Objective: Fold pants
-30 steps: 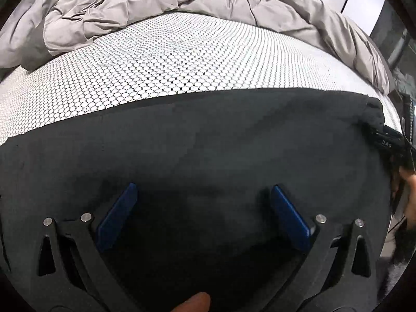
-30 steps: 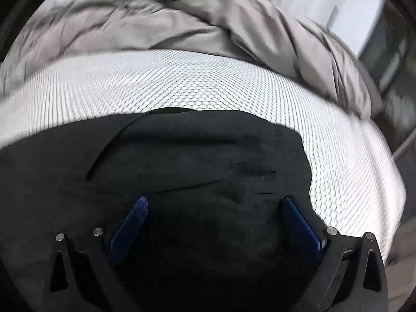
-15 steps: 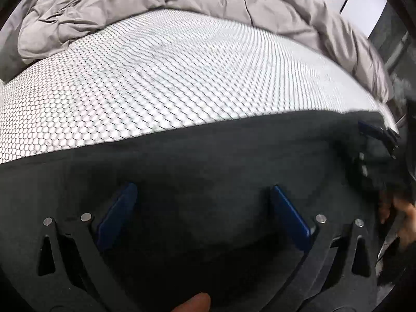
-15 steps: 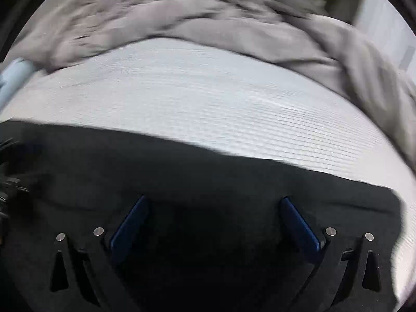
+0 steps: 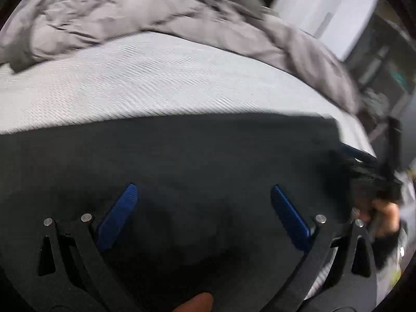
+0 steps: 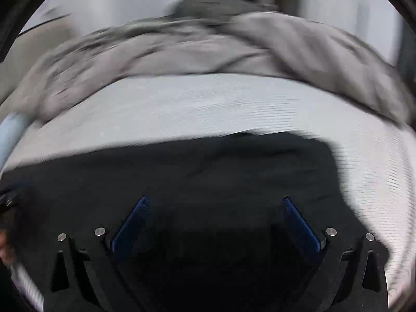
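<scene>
The left wrist view shows something the other view barely catches: at its right edge the right tongs (image 5: 369,166) reach in over the far corner of the black pants (image 5: 195,161), with the hand (image 5: 384,215) that holds them just below. From here those tongs are blurred and I cannot tell how they stand. This view also shows a fingertip (image 5: 197,303) at the bottom edge. The right wrist view in turn shows a pale blue thing (image 6: 11,132) at the left edge of the bed, too blurred to name, and a dark bit of the left tongs (image 6: 9,202) at the far left.

The pants lie spread flat on the white patterned mattress (image 5: 156,83), across its near part, with a crumpled grey blanket (image 5: 104,18) heaped beyond. In both views the dark cloth fills the space under and between the blue fingers.

The left tongs (image 5: 202,215) are spread wide, and nothing is pinched between them; they hang over the middle of the pants. The right tongs (image 6: 213,221) are likewise spread wide and hold nothing, above the pants (image 6: 208,171) near their right end, where the cloth stops and bare mattress (image 6: 208,104) shows.
</scene>
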The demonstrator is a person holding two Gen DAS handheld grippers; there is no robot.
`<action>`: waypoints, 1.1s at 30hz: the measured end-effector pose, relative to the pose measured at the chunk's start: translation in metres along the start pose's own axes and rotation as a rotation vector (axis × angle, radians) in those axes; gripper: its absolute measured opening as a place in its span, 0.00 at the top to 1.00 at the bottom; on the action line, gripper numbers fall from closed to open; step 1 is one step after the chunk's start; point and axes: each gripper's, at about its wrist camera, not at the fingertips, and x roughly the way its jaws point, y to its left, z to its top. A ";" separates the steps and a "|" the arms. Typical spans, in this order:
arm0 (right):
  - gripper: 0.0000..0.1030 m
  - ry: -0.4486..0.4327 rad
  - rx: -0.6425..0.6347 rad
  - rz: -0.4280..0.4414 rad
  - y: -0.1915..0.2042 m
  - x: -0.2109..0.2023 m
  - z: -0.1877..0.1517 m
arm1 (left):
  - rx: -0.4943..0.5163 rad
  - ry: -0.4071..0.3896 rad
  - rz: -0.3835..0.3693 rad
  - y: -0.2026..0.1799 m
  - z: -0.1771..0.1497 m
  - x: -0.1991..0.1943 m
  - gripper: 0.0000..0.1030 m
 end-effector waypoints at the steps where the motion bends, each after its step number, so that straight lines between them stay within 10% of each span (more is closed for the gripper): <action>1: 0.00 0.031 -0.064 0.046 0.022 0.004 -0.008 | 0.001 0.020 -0.037 -0.011 -0.012 0.003 0.01; 4: 0.00 0.061 -0.226 0.098 0.065 0.008 -0.031 | 0.057 0.077 -0.072 -0.036 -0.040 0.013 0.01; 9: 0.01 0.060 -0.284 0.133 0.046 -0.010 -0.069 | 0.333 0.077 0.107 -0.049 -0.080 -0.004 0.01; 15: 0.01 0.027 0.008 -0.217 -0.065 -0.026 -0.074 | 0.164 0.028 0.182 0.001 -0.073 -0.031 0.01; 23: 0.01 0.007 -0.280 0.144 0.086 -0.025 -0.077 | 0.200 0.038 0.027 -0.065 -0.064 -0.005 0.01; 25: 0.01 0.023 -0.413 0.102 0.119 -0.012 -0.091 | 0.272 0.094 0.074 -0.080 -0.069 0.012 0.01; 33: 0.01 0.078 -0.247 0.042 0.031 -0.007 -0.089 | 0.242 0.069 0.143 0.009 -0.079 -0.030 0.01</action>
